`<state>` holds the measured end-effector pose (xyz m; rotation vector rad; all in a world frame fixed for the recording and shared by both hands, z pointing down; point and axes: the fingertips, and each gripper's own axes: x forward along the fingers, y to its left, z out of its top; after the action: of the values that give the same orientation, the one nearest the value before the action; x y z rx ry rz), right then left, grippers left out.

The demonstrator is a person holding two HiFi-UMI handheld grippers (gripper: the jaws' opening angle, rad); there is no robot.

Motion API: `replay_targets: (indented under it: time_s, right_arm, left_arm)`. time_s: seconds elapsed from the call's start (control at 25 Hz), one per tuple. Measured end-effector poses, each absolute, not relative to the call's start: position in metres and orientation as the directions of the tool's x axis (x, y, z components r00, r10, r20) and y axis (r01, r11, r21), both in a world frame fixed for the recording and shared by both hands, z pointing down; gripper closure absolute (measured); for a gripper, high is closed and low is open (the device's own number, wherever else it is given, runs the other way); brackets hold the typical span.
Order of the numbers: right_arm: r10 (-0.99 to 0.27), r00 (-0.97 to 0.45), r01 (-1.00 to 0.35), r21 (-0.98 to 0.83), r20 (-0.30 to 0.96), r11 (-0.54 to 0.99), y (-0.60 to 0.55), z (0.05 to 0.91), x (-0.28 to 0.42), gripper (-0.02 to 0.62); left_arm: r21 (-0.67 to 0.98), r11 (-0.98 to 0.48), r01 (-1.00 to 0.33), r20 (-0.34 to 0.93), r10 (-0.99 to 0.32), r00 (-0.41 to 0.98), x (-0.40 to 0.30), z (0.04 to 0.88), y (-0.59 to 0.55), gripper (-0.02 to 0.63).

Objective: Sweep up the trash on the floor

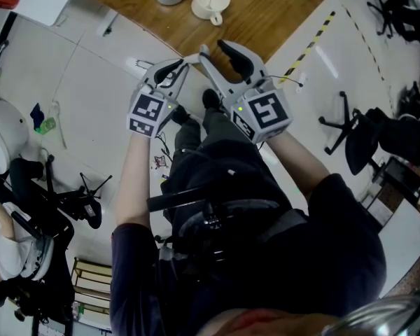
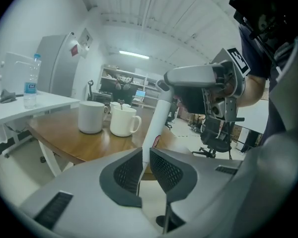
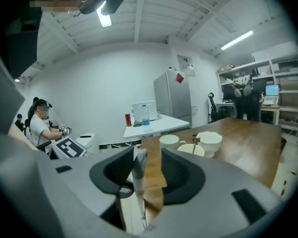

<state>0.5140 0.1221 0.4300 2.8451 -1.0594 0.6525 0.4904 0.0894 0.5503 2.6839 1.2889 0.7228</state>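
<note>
The person's torso (image 1: 266, 257) fills the near field, both forearms reaching out toward the wooden surface (image 1: 280, 19). The left hand-held gripper (image 2: 145, 155) is clamped on a white handle (image 2: 156, 118), pads pressed to both sides of it. The right hand-held gripper (image 3: 148, 152) stands wide open around the rounded top end of that handle. The end sits closer to one pad, with a clear gap to the other. Both grippers hang over the floor (image 1: 91, 96), just short of the wooden surface's edge. Handling, as a judgement: the handle looks like a light, stiff, smooth tube, so expect it to twist or slide in a loose grip. Its length will make the far end swing. Take hold at two separated stations, the lower as a pivot and the upper just below the rounded end for steering. View differences: the left gripper view shows the handle running up from its jaws to the right gripper's jaw. The right gripper view alone shows that the top end is unclamped. The head view barely shows the handle, but shows small scraps (image 1: 159, 162), possibly the trash, farther from the wooden surface beside the person's leg. No view shows the sweeping end.
</note>
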Motion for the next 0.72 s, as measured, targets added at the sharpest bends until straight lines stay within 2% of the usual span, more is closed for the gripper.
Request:
replay_targets:
  time_s: [0.24,0.28,0.44,0.6,0.64,0.72]
  right_arm:
    - [-0.686,0.619,-0.612,-0.312,0.383,-0.727,0.125,0.437,0.508,0.412]
    - [-0.690,0.613,-0.608,-0.328,0.384,-0.723,0.126,0.439,0.508,0.419]
    - [-0.691,0.595,-0.619,-0.314,0.411,-0.720,0.132,0.444,0.501,0.419]
    - [-0.693,0.568,-0.643,-0.286,0.443,-0.710,0.134,0.449,0.491,0.420]
    - [-0.692,0.563,-0.648,-0.278,0.453,-0.709,0.136,0.452,0.489,0.420]
    - [-0.689,0.543,-0.659,-0.265,0.481,-0.704,0.138,0.459,0.484,0.419]
  left_arm:
    - [0.292,-0.667,0.686,0.345,0.742,0.575,0.497,0.544,0.077,0.569]
    - [0.275,-0.677,0.683,0.347,0.732,0.586,0.501,0.544,0.074,0.549]
    - [0.231,-0.728,0.646,0.330,0.683,0.652,0.538,0.539,0.046,0.553]
    - [0.363,-0.655,0.663,0.170,0.746,0.644,0.537,0.490,0.012,0.568]
    - [0.317,-0.720,0.618,0.175,0.684,0.708,0.541,0.485,-0.009,0.568]
    - [0.171,-0.892,0.418,0.217,0.448,0.867,0.567,0.493,-0.072,0.549]
